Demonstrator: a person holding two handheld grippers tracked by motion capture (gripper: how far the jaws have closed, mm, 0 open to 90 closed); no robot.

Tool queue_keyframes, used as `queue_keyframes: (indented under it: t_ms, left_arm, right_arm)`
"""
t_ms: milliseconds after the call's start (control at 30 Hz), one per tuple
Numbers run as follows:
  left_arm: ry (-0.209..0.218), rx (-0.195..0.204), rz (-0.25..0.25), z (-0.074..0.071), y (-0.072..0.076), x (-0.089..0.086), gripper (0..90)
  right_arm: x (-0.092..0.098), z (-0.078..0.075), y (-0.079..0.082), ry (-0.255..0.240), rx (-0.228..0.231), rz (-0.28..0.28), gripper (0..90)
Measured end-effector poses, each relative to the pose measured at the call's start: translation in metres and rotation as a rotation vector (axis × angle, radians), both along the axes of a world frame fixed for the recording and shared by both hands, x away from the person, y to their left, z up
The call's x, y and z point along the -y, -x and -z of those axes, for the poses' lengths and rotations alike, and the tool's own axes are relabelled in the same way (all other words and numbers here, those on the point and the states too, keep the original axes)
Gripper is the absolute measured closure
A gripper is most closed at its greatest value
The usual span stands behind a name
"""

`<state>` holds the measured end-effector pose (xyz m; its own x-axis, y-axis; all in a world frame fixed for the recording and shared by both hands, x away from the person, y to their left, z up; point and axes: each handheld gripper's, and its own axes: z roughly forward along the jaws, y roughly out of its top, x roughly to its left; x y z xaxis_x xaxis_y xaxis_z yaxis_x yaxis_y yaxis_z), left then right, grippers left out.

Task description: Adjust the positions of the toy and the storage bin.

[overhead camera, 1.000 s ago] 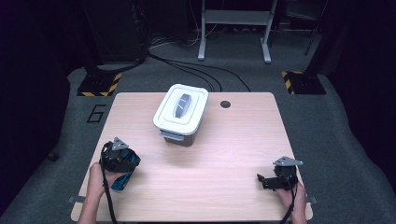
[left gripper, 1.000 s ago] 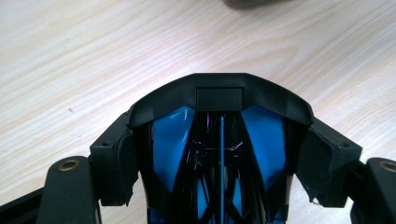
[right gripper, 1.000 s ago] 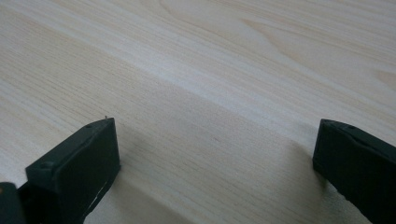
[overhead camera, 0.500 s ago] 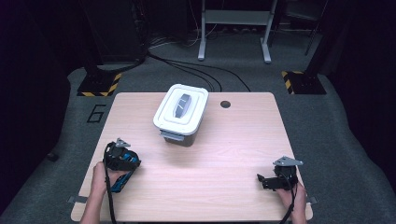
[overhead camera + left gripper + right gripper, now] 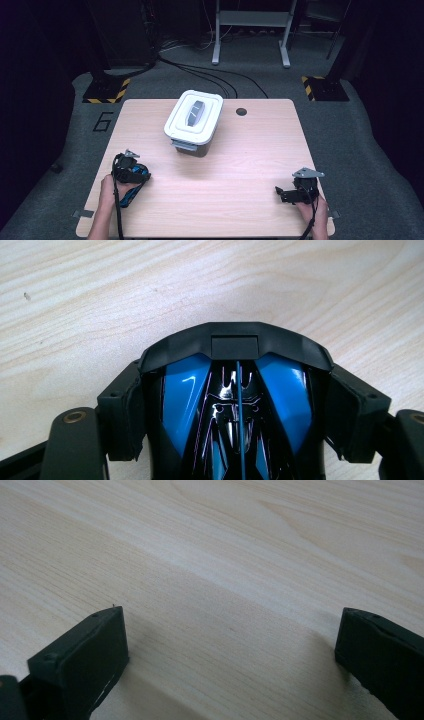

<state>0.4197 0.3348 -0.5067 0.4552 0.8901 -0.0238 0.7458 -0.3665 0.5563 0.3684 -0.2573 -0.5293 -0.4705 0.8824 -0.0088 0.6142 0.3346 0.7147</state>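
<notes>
**A:** Starting at the left, what have I got in the left gripper?

**B:** A glossy blue and black toy car. In the left gripper view my two jaws sit against its flanks, pressing on it from both sides, so I am gripping it across its width. Its long axis runs along the gripper, with the black end pointing away from my hand, over bare wood. In the high view it sits at the near left of the table, low over the top; I cannot tell if it touches.

**A:** And further right?

**B:** A white lidded box stands at the far middle of the table, well apart from both grippers, its long axis running near to far with a slight tilt. Beyond the table's left edge a "6" is marked on the floor.

**A:** The right gripper?

**B:** At the near right. In its own view my jaws stand wide apart with nothing between them, just above the wood.
</notes>
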Motion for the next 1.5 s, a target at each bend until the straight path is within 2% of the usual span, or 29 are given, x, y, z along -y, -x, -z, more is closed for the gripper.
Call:
queue_keyframes:
  t_ms: [67,100,167,333,467,700,767,800,900,1033,1133,1333,1500]
  left_arm:
    - [0.014,0.002,-0.021,0.001,0.001,0.000,24.0]
    - [0.008,0.001,-0.020,0.000,0.001,-0.001,22.9]
    - [0.024,0.008,-0.039,0.000,0.002,-0.003,16.6]
    - [0.059,0.039,-0.072,-0.003,0.007,-0.008,9.2]
    - [0.073,0.060,-0.078,-0.008,0.013,-0.010,3.8]
    - [0.096,0.124,-0.074,-0.023,0.026,-0.004,0.0]
    - [0.108,0.157,-0.072,-0.027,0.031,0.000,0.0]
    - [0.104,0.154,-0.060,-0.030,0.033,0.002,0.0]
    - [0.113,0.183,-0.046,-0.036,0.040,0.010,0.0]
    - [0.124,0.233,-0.026,-0.040,0.050,0.022,0.0]
    - [0.122,0.242,0.009,-0.042,0.058,0.033,0.0]
    - [0.119,0.260,0.070,-0.033,0.072,0.061,0.0]
    - [0.103,0.245,0.116,-0.016,0.079,0.078,0.0]
  right_arm:
    - [0.000,0.000,0.000,-0.001,-0.001,0.001,0.0]
    - [0.000,0.000,0.000,0.000,0.000,0.000,0.0]
    - [0.000,0.000,0.000,0.000,0.000,0.000,0.0]
    - [0.000,0.000,0.000,-0.001,-0.001,0.001,0.0]
    - [0.000,0.000,0.000,-0.002,-0.001,0.002,0.0]
    - [0.000,0.000,0.000,-0.005,-0.003,0.002,0.0]
    - [0.000,0.000,0.000,-0.004,-0.003,0.001,0.0]
    - [0.000,0.000,0.000,-0.005,-0.003,0.002,0.0]
    - [0.000,0.000,0.000,-0.005,-0.003,0.002,0.0]
    - [0.000,0.000,0.000,-0.005,-0.003,0.002,0.0]
    - [0.000,0.000,0.000,-0.005,-0.003,0.001,0.0]
    - [0.000,0.000,0.000,-0.003,-0.002,0.002,0.0]
    - [0.000,0.000,0.000,-0.001,-0.001,0.001,0.0]
